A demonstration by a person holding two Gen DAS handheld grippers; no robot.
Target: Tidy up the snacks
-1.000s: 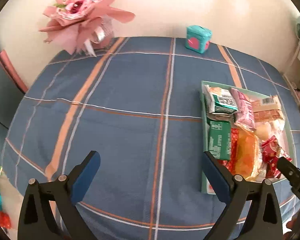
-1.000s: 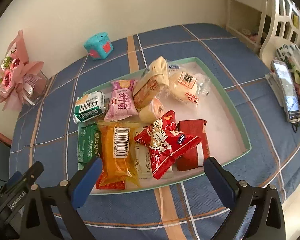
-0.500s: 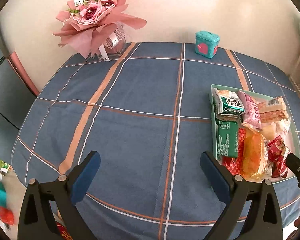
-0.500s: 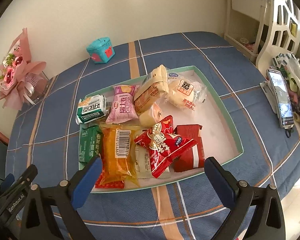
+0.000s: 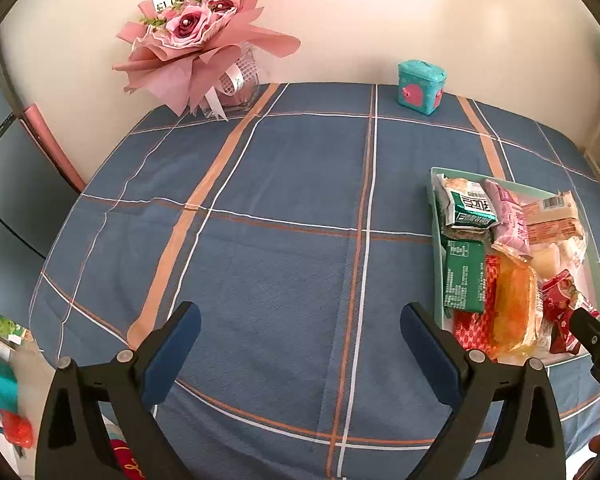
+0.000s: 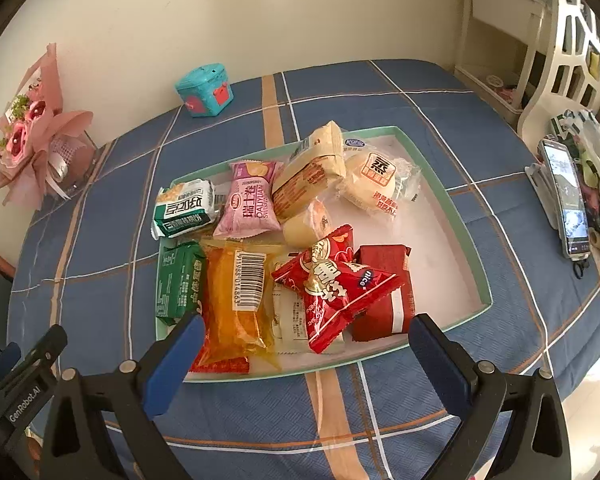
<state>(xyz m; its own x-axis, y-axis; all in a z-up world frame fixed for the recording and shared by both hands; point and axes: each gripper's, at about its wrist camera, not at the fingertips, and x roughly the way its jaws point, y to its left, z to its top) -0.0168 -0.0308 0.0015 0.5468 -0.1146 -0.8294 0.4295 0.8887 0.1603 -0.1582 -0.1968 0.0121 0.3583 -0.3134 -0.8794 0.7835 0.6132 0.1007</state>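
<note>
Crinkly foil snack packets (image 6: 332,280) in shallow mint-rimmed tray (image 6: 452,208), tongs (image 6: 306,344) agape.

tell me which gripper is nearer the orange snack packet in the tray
Right. The right gripper hangs open just over the tray's near edge, its left finger beside the orange snack packet. The left gripper is open over bare tablecloth, left of the tray.

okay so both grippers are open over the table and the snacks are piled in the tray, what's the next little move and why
Probably lower the right gripper toward the red snack packet in the tray. Its jaws stand open and empty right at the tray's near edge, and that packet lies on top of the pile, nearest the gap. The left gripper hangs open over bare tablecloth, farther from the snacks.
</note>
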